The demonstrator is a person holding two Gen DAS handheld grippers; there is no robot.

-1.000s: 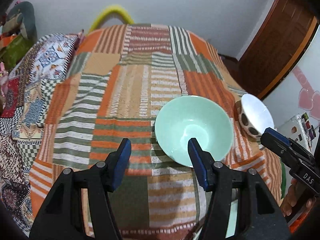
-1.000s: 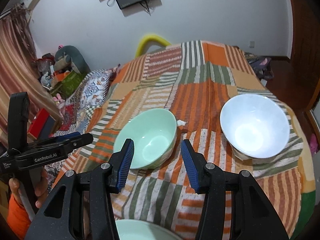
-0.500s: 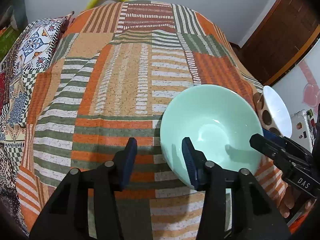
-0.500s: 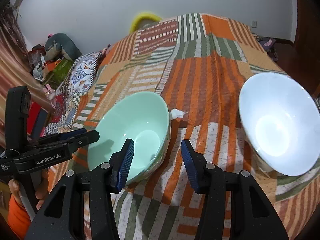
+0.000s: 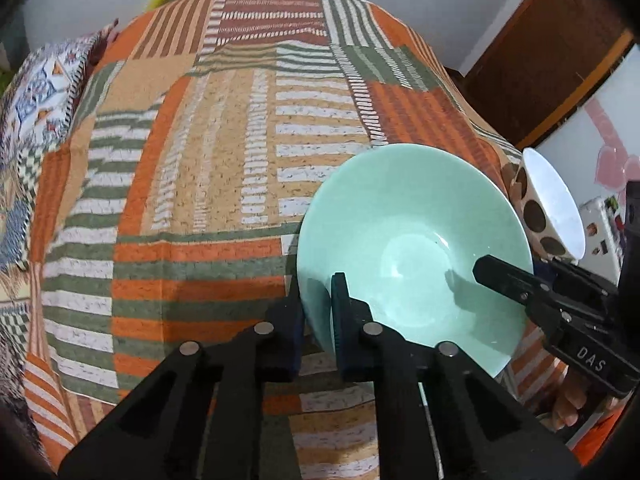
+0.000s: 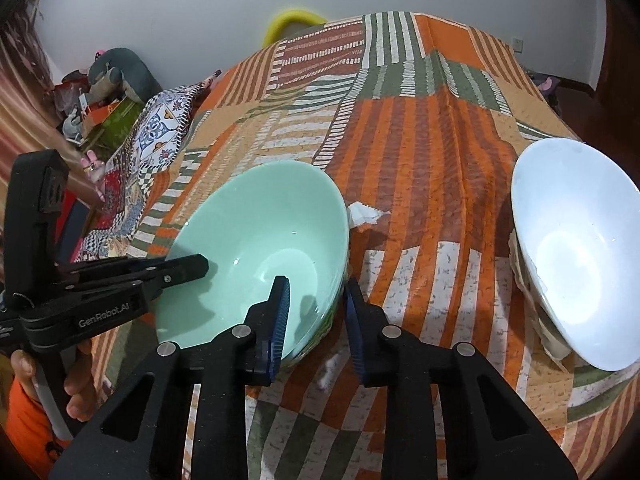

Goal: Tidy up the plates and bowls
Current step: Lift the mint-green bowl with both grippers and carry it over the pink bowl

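Observation:
A mint green bowl (image 5: 412,240) sits on the striped patchwork bedspread (image 5: 224,152); it also shows in the right wrist view (image 6: 260,248). My left gripper (image 5: 318,312) is shut on its near left rim, one finger inside and one outside. My right gripper (image 6: 316,312) straddles the bowl's opposite rim with its fingers apart, not clamped. A white bowl with brown dots (image 5: 548,204) stands to the right, empty, also in the right wrist view (image 6: 576,252).
A crumpled white scrap (image 6: 364,214) lies between the two bowls. A patterned pillow (image 6: 160,128) and a pile of toys (image 6: 108,84) are at the bed's left. A wooden door (image 5: 548,48) is at the far right.
Both grippers moved forward onto the green bowl. The left gripper's fingers closed on its rim. The right gripper's fingers narrowed and came over the opposite rim.

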